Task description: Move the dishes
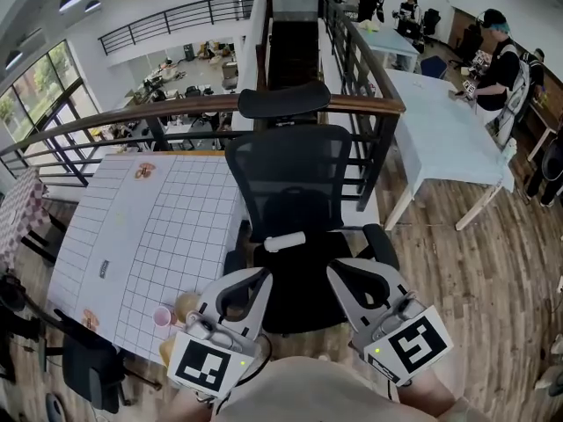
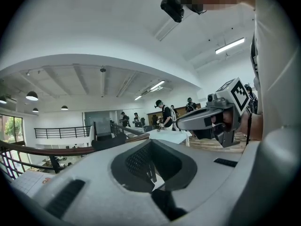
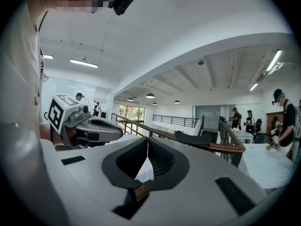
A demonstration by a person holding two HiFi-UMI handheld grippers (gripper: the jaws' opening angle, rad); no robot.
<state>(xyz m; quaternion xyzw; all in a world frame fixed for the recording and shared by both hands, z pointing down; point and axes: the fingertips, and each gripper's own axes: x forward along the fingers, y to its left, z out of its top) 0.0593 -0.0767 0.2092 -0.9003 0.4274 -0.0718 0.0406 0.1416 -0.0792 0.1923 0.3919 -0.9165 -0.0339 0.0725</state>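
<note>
A table with a white grid cloth (image 1: 158, 227) stands at the left in the head view. Near its front edge sit a small pink cup (image 1: 163, 316) and a tan bowl (image 1: 186, 306). Another yellowish dish (image 1: 165, 350) is partly hidden under my left gripper (image 1: 259, 277). A small patterned dish (image 1: 144, 171) lies at the far corner. My left gripper is held just right of these dishes, shut and empty. My right gripper (image 1: 339, 271) is also shut and empty, over the chair seat. Both gripper views look out at the hall, with the left gripper (image 2: 150, 144) and right gripper (image 3: 147, 140) jaws pressed together.
A black office chair (image 1: 295, 192) stands directly ahead, between the grippers and a wooden-topped railing (image 1: 176, 112). A long white table (image 1: 449, 130) with people beside it is at the right. A dark chair (image 1: 88, 367) sits at the lower left of the grid table.
</note>
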